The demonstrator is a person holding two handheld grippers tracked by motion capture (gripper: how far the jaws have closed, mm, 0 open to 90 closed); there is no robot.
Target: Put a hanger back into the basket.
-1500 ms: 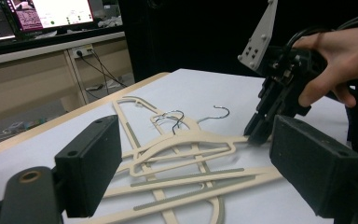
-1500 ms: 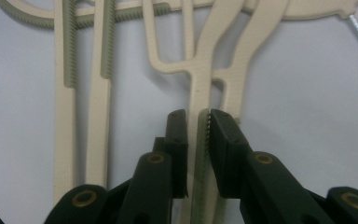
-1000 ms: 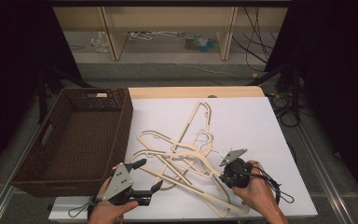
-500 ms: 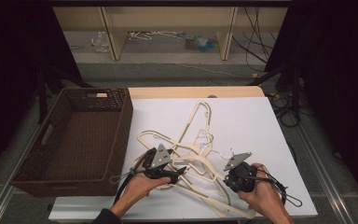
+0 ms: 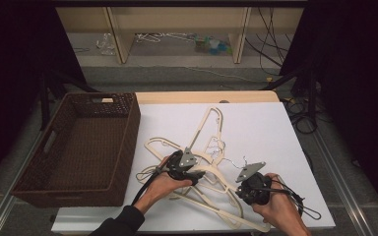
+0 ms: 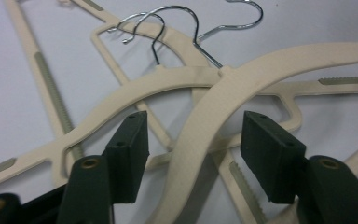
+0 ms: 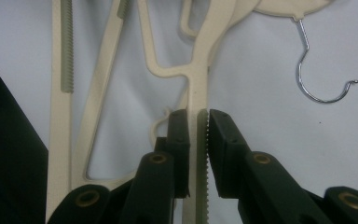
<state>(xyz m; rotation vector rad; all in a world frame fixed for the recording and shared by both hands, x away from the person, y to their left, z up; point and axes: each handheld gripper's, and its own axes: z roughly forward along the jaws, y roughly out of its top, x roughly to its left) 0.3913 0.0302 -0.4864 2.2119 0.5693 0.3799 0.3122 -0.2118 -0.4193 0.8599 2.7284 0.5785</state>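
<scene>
A tangle of hangers (image 5: 204, 157) is spread on the table (image 5: 270, 132), near its front edge. A basket (image 5: 78, 147) is set just left of the table. Behind the table, a shelf unit (image 5: 177, 29) is placed on the floor.

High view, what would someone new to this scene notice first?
A tangled heap of cream plastic hangers with chrome wire hooks lies mid-table on the white sheet. The right tongs are clamped on one hanger bar, while the left tongs, just closing, straddle a curved hanger arm without pressing it. A dark brown woven basket sits at the table's left.
</scene>
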